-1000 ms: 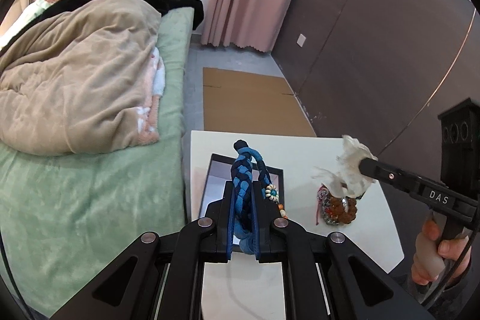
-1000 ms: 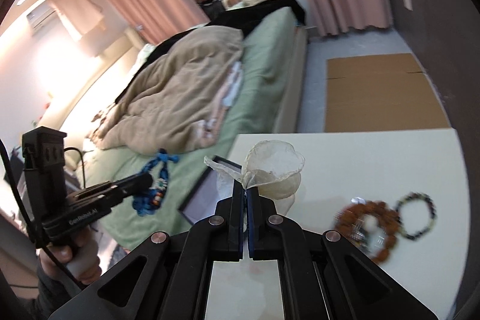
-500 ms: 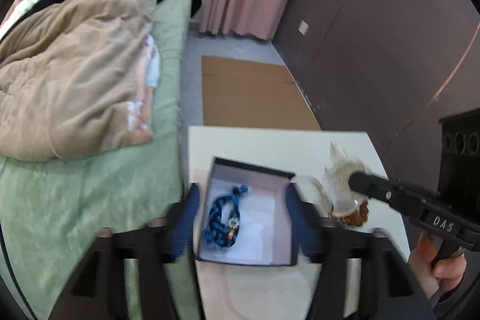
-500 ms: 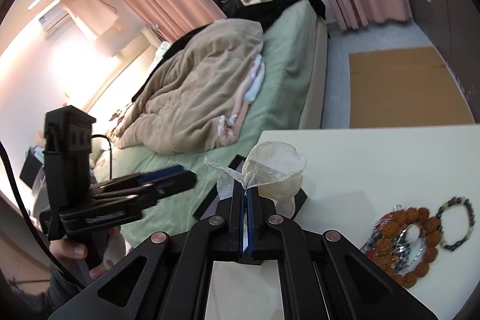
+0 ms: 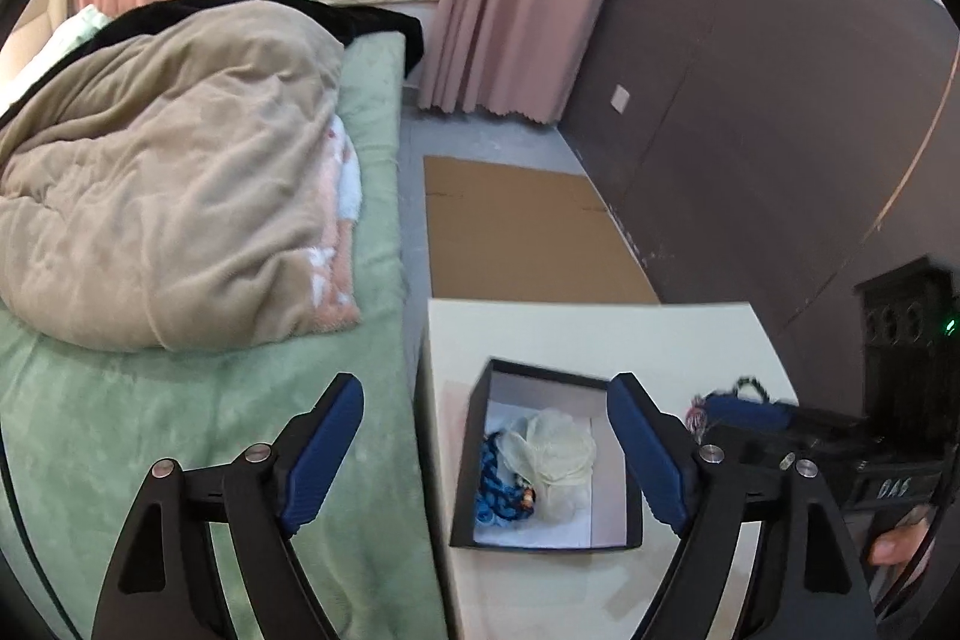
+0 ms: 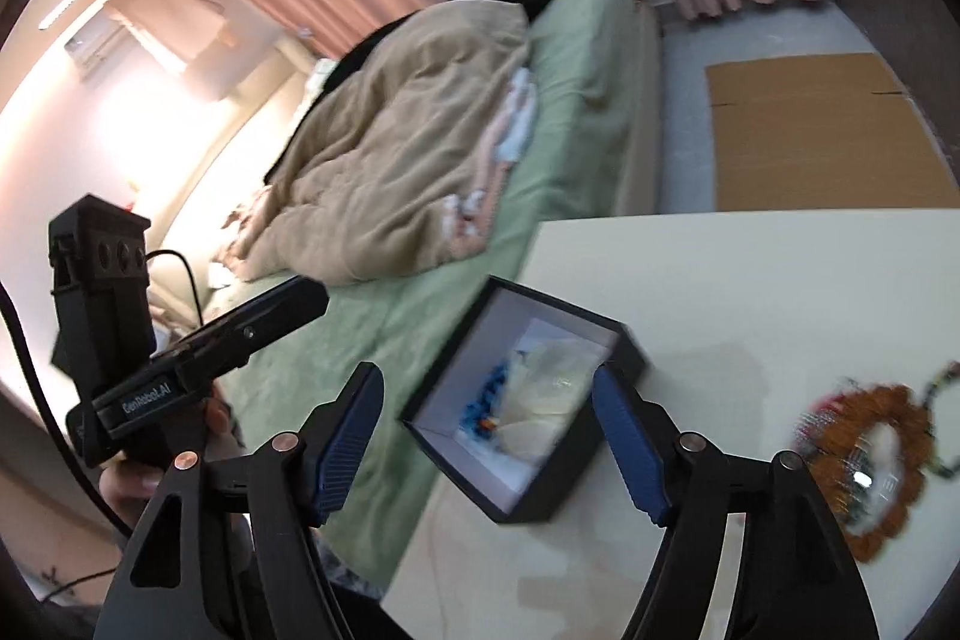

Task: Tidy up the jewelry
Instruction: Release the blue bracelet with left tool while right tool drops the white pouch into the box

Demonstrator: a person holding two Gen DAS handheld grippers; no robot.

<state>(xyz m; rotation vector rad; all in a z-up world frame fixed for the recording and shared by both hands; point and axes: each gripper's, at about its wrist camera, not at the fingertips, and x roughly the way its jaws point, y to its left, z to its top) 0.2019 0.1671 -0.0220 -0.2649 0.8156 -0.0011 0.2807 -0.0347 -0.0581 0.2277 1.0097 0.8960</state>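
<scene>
A black box (image 5: 470, 484) with a white lining sits near the left edge of the white table (image 5: 576, 334). In it lie a blue braided bracelet (image 5: 495, 490) and a sheer cream pouch (image 5: 555, 454). My left gripper (image 5: 486, 454) is open and empty above the box. My right gripper (image 6: 486, 436) is open and empty above the same box (image 6: 624, 340), with the bracelet (image 6: 480, 403) and pouch (image 6: 549, 388) between its fingers. A brown bead bracelet (image 6: 870, 460) and a thin dark bead bracelet (image 6: 942, 400) lie on the table to the right.
A bed with a green sheet (image 5: 180, 436) and a beige duvet (image 5: 168, 196) runs along the table's left side. Flat cardboard (image 5: 522, 232) lies on the floor beyond the table. A brown wall (image 5: 780, 130) stands to the right.
My left gripper opened and let the blue bracelet fall into the box. My right gripper opened and let the cream pouch fall into the box beside it.
</scene>
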